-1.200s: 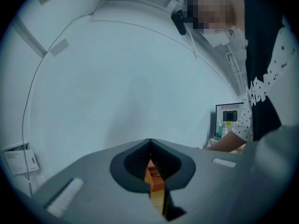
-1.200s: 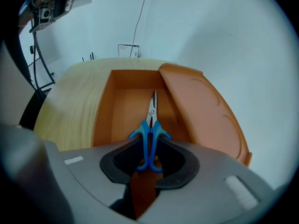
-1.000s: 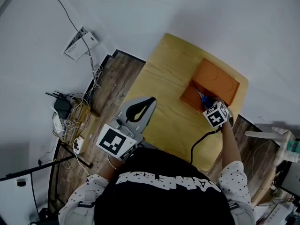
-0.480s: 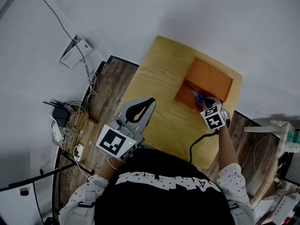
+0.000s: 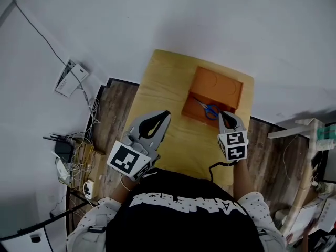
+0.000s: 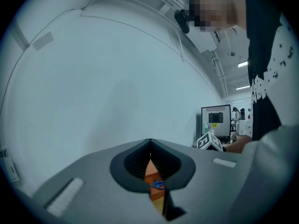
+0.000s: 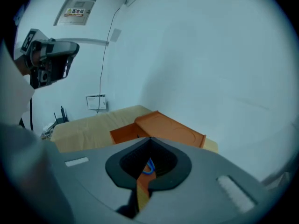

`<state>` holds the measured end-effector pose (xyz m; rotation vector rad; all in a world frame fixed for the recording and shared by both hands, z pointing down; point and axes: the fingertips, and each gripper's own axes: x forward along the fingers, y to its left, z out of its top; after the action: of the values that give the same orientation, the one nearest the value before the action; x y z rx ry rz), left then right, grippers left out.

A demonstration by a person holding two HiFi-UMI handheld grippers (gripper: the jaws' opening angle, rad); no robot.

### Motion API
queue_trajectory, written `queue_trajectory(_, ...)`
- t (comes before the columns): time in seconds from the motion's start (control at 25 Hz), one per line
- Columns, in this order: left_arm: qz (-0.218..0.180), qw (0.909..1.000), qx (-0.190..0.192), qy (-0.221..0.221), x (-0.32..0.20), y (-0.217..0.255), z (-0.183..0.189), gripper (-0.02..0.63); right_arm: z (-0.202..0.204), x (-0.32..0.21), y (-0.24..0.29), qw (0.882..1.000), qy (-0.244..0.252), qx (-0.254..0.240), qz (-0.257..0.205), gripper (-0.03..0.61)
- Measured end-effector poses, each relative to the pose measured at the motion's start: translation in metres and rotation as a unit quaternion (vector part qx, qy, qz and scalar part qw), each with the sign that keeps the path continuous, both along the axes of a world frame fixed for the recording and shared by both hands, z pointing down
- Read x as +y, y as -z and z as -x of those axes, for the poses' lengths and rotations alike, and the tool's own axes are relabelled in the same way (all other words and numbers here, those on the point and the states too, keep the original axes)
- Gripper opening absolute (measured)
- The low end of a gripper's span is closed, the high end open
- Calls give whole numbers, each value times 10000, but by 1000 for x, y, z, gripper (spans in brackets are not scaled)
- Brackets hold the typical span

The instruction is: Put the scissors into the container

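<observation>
Blue-handled scissors [image 5: 208, 109] lie inside the orange container [image 5: 226, 91] at the far right of the yellow table [image 5: 168, 88]. My right gripper [image 5: 227, 116] hovers just short of the container's near edge, shut and empty, apart from the scissors. My left gripper [image 5: 164, 115] hangs over the table's near left edge, shut with nothing in it. In the left gripper view the scissors [image 6: 159, 185] and container [image 6: 150, 171] show through the slit below the gripper [image 6: 150, 143]. In the right gripper view the scissors [image 7: 148, 167] lie below the gripper [image 7: 150, 140], in the container [image 7: 168, 127].
Cables and a router [image 5: 65, 150] crowd the wooden floor at the left. A white box [image 5: 68, 79] sits against the wall. A white stand [image 5: 299, 135] is at the right. The wall runs close behind the table's far edge.
The right gripper has drawn back from the container toward me, leaving the scissors lying inside it. The head view has shifted. The left gripper has stayed about where it was.
</observation>
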<state>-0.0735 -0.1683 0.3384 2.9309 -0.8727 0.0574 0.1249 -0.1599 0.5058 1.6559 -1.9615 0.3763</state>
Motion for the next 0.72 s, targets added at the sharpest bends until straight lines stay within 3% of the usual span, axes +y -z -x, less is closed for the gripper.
queue_trajectory(0.44, -19, 9976, 150, -683, 5, 4, -42, 0, -17, 41, 62, 9886, -801, -999, -790, 12)
queue_trajectory(0.72, 54, 9950, 207, -974, 11, 1, -60, 0, -18, 64, 80, 9880, -895, -875, -905, 12)
